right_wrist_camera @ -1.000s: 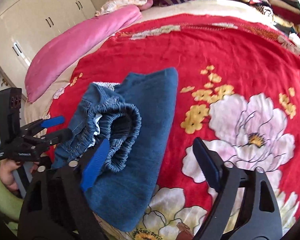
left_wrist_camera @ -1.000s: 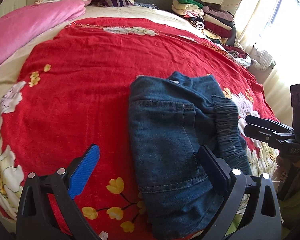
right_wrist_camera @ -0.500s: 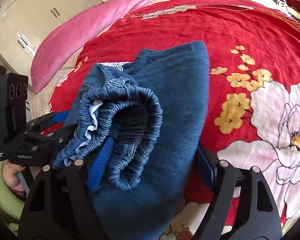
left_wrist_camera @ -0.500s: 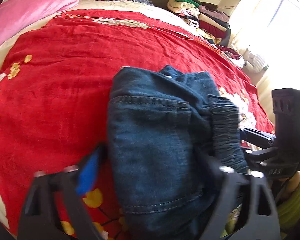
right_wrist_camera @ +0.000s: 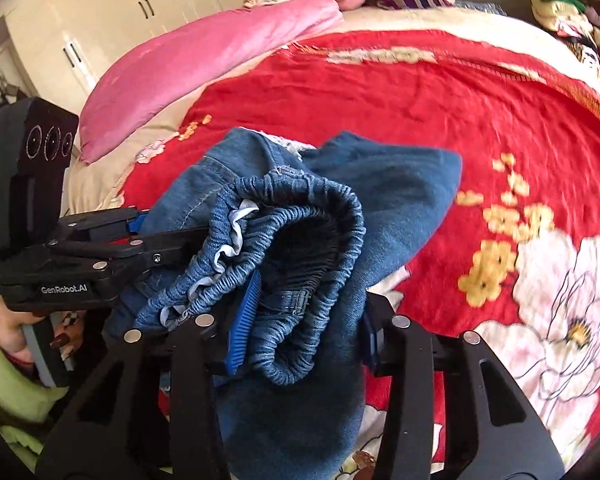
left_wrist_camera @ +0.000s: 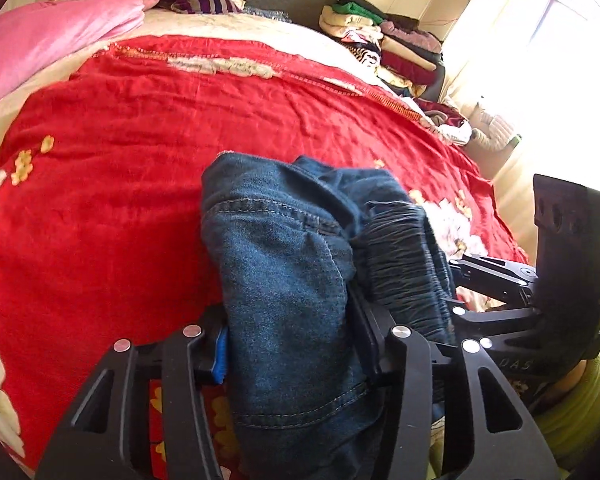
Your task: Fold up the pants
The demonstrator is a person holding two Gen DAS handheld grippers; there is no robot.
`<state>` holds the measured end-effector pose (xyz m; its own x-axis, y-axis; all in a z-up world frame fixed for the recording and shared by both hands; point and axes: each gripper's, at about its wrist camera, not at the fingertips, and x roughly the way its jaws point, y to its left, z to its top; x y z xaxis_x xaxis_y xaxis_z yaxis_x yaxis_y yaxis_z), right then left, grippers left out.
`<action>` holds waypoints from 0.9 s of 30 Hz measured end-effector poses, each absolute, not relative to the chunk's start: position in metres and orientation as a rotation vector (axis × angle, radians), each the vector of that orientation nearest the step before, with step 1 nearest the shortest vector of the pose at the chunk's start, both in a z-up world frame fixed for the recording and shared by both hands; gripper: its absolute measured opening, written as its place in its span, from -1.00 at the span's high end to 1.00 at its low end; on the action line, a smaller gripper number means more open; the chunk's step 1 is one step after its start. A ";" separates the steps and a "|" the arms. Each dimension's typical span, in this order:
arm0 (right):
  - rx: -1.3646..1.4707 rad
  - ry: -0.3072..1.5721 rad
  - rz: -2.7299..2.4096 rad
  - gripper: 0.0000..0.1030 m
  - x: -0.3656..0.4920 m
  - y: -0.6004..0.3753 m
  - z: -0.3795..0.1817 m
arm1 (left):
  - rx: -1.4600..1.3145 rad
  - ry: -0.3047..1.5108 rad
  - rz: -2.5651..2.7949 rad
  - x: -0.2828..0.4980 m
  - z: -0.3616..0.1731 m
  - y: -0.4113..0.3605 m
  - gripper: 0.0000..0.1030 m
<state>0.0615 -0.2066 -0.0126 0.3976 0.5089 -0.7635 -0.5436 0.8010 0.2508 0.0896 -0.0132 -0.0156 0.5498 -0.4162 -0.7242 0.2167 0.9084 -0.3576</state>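
Note:
The folded blue denim pants [left_wrist_camera: 284, 248] lie as a thick bundle on the red floral bedspread [left_wrist_camera: 120, 184], near its front edge. My left gripper [left_wrist_camera: 292, 340] straddles the bundle's near end. Its jaws are closing, and the blue pad and the black finger press the denim from both sides. In the right wrist view the elastic waistband [right_wrist_camera: 300, 216] bulges upward. My right gripper [right_wrist_camera: 306, 330] is closing too, gripping the waistband folds between its pads. Each gripper shows in the other's view: the right gripper [left_wrist_camera: 460, 284] at the bundle's right, the left gripper [right_wrist_camera: 160, 232] at its left.
A pink quilt [left_wrist_camera: 40, 48] and pillows lie at the head of the bed. Stacked folded clothes [left_wrist_camera: 384, 44] sit at the far right by a bright window. White wardrobes [right_wrist_camera: 100, 20] stand to the left. A hand in a green sleeve [right_wrist_camera: 4, 360] holds the left gripper.
Both grippers moved forward over the pants and their jaws narrowed from wide open onto the bundle. The denim is now bunched and lifted between the pads.

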 end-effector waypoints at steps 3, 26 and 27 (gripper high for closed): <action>-0.052 0.924 0.679 0.30 0.066 -0.202 -0.002 | -0.226 0.899 -0.373 0.095 -0.006 -0.014 0.10; -0.092 0.824 0.707 0.30 0.141 -0.160 0.018 | -0.158 0.834 -0.251 0.164 0.019 0.015 0.09; -0.092 0.826 0.706 0.30 0.143 -0.159 0.017 | -0.159 0.835 -0.250 0.165 0.019 0.016 0.09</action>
<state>0.1426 -0.1593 0.0166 0.4656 0.5399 -0.7012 -0.6084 0.7707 0.1893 0.1646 0.0155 0.0186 0.6445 -0.2808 -0.7112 0.1565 0.9589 -0.2369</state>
